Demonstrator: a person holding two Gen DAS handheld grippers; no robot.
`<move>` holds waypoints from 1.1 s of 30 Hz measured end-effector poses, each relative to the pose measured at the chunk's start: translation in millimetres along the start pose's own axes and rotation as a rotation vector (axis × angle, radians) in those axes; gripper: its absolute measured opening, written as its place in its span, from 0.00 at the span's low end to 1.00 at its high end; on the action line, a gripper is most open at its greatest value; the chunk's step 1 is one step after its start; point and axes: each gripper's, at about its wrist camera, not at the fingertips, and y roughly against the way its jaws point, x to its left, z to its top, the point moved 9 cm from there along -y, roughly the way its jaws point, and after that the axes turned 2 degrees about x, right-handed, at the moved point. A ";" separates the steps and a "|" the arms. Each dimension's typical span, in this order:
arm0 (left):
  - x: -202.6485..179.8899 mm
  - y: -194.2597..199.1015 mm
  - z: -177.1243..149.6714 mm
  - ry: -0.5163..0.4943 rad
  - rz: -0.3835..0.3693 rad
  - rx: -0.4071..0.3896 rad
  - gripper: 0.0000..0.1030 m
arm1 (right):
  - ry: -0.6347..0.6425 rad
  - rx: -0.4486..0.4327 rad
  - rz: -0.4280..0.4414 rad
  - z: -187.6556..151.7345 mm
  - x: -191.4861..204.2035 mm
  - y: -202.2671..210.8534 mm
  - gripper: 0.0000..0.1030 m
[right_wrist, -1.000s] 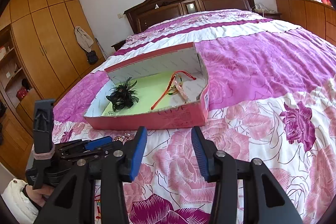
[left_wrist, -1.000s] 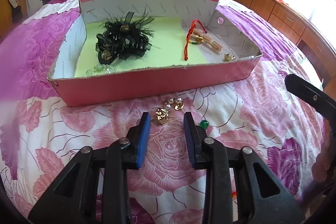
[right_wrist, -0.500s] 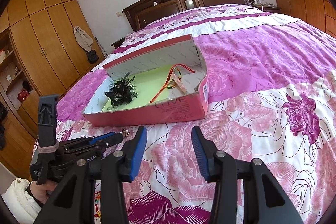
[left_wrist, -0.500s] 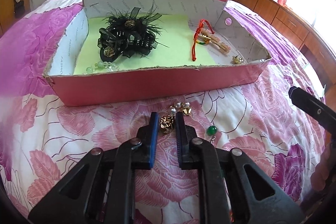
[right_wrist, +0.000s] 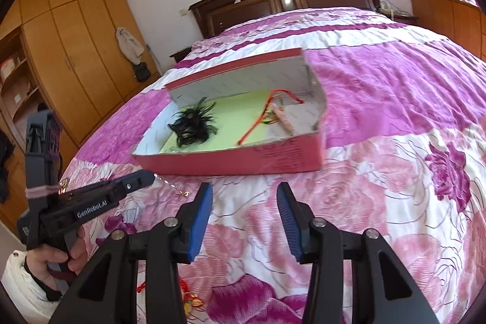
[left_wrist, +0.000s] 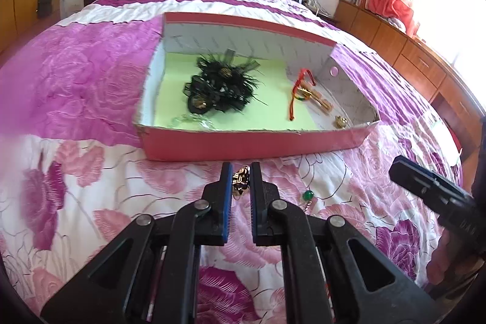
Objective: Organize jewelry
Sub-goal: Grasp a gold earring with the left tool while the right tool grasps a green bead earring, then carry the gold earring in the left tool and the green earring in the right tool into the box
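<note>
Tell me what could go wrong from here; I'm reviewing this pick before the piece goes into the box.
1. The left gripper pinches the gold earring only at its fingertips, so it could slip out on the way.
2. The pink box has a raised near wall; a low carry might snag it.
3. A green bead piece lies close by on the bedspread and could get knocked.

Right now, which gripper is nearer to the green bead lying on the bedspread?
Left. The left gripper, shut on a gold earring, is just left of the green bead. The right gripper hangs open farther off, to the bead's right.
</note>
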 end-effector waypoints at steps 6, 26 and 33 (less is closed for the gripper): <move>10.8 2.0 -3.7 0.012 0.016 -0.001 0.02 | 0.049 0.060 0.025 -6.3 24.6 -21.3 0.46; 25.3 -0.9 -18.0 0.025 0.025 0.018 0.02 | 0.095 0.260 0.014 -32.2 45.9 -90.9 0.13; 21.9 5.2 -16.2 0.021 0.015 0.004 0.02 | 0.081 0.231 0.038 -28.7 46.6 -84.1 0.11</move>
